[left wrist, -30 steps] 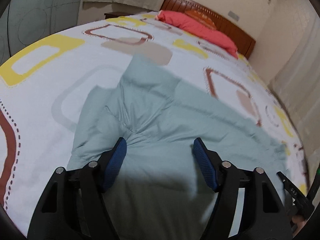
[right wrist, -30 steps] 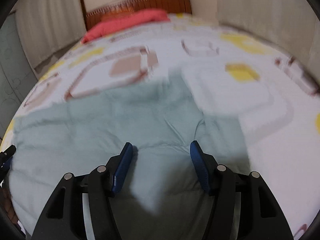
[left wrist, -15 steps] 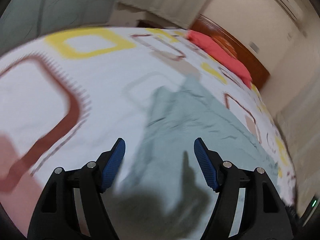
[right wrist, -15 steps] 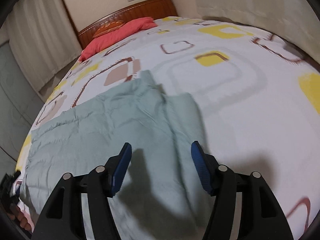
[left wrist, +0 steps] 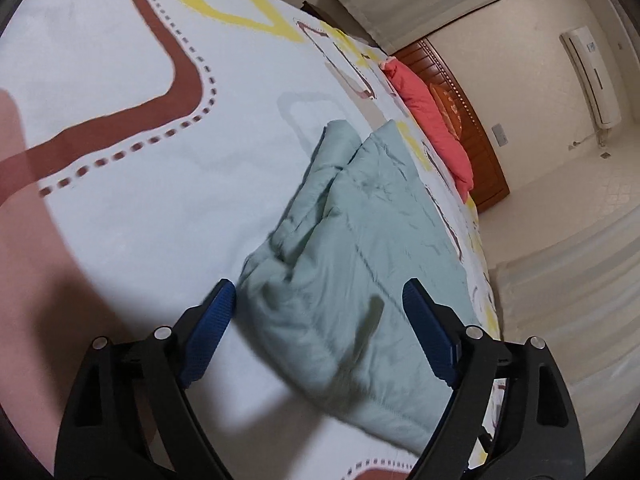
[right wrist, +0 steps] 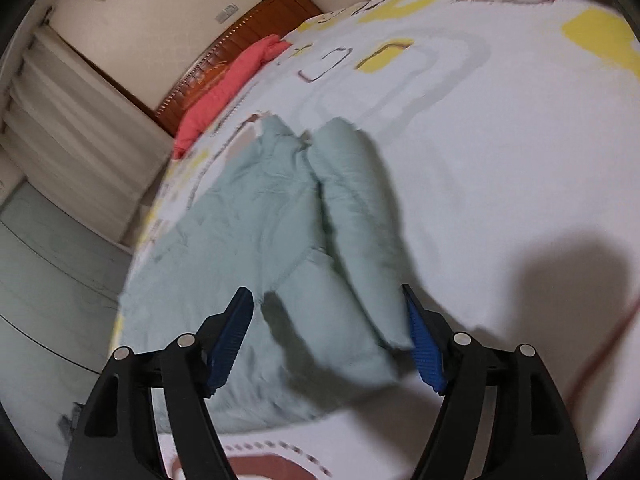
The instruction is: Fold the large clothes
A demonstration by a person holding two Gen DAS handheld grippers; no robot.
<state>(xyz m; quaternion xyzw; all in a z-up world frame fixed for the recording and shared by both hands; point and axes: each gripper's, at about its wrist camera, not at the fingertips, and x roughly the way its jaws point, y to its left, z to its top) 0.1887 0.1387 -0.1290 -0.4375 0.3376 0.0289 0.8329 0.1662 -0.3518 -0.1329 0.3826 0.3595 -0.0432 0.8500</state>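
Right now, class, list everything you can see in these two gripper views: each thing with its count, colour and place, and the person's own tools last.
Pale green padded garment: one, pale green, lying partly folded and rumpled on the bed.
White patterned bedsheet: one, white with brown, yellow and grey rounded squares, covering the bed.
Coral-red pillow: one, at the head of the bed.
Brown wooden headboard: one, behind the pillow.
White wall air conditioner: one, high on the wall.
Pale curtains: beside the bed.
Left gripper: black, blue pads, open, over the garment's near end.
Right gripper: same, open, over the garment.
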